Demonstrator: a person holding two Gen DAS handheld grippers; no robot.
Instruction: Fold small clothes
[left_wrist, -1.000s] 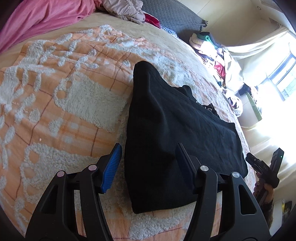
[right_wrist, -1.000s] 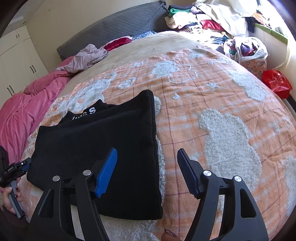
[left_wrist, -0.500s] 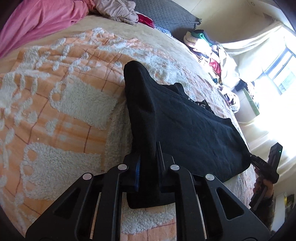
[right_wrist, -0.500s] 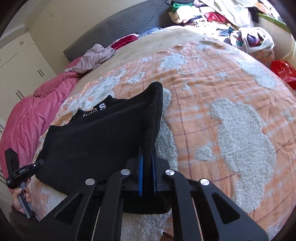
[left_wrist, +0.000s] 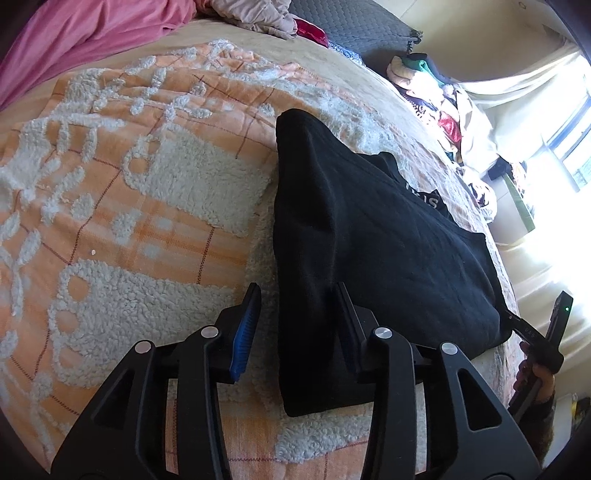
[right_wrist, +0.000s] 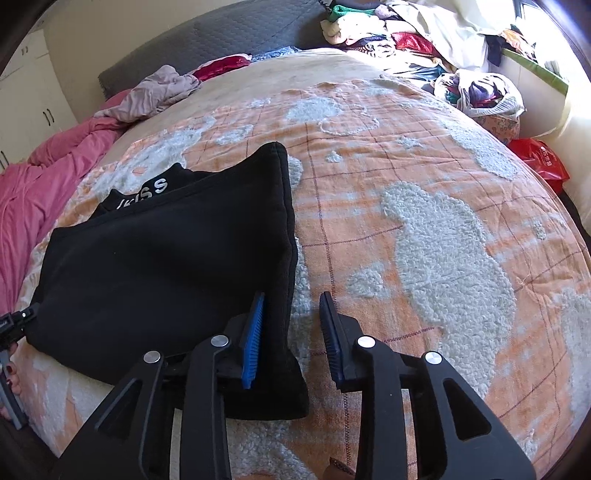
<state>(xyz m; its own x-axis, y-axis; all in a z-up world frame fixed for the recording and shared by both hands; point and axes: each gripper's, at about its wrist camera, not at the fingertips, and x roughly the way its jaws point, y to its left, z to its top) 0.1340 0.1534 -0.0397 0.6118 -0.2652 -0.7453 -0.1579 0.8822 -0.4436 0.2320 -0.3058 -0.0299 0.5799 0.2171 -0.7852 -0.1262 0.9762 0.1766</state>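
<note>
Two spread grippers, left gripper (left_wrist: 295, 325), right gripper (right_wrist: 291, 328), each straddling black garment (left_wrist: 388, 251) edge

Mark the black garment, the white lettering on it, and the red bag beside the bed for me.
black garment (right_wrist: 166, 266): right wrist view, middle of its flat top layer.
white lettering (right_wrist: 160, 185): right wrist view, on the last S near the neck edge.
red bag (right_wrist: 541, 162): right wrist view, middle of the crumpled plastic.

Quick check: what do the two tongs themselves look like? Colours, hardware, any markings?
Both alike. Left tongs and right tongs: matte black plastic arms with triangular cut-outs, round silver pivot bolts, and ribbed blue pads on the inner finger faces. No cables or lettering show on them in their own views.
</note>
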